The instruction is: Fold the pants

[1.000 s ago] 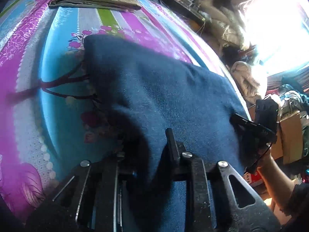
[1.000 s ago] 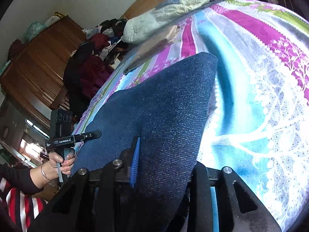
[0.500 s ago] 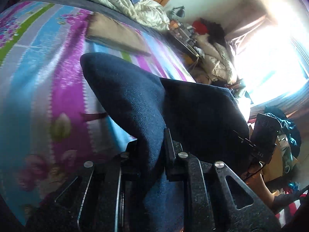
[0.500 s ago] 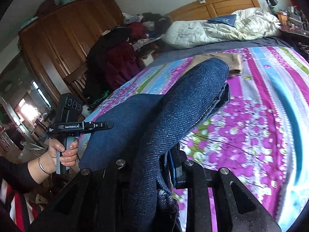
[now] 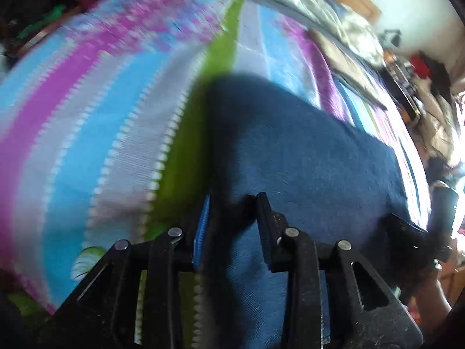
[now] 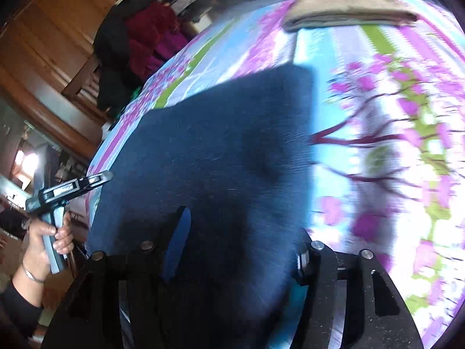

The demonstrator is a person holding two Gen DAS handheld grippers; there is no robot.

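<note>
The big bed [image 5: 87,133] has a striped and flowery sheet in pink, blue, green and white, and it fills most of both views. The dark blue jeans [image 5: 305,151] lie on the bed, spread out flat, near the edge where the person stands. A folded tan cloth [image 6: 345,8] lies on the bed too, well apart from the jeans, up near a pale rumpled quilt [image 5: 314,3]. Beside the bed is a brown wooden wardrobe [image 6: 49,46], with a heap of dark and red clothes [image 6: 139,35] in front of it. The left gripper [image 5: 232,203] is over one side of the jeans. Its two black fingers are apart, with a gap between them, and the cloth lies under them, not pinched. The right gripper [image 6: 241,232] is over the other side of the jeans. Its fingers are wide apart too, and the jeans lie loose between them. A hand [image 6: 49,241] with a thin bracelet holds the left gripper's handle, just off the edge of the bed.
</note>
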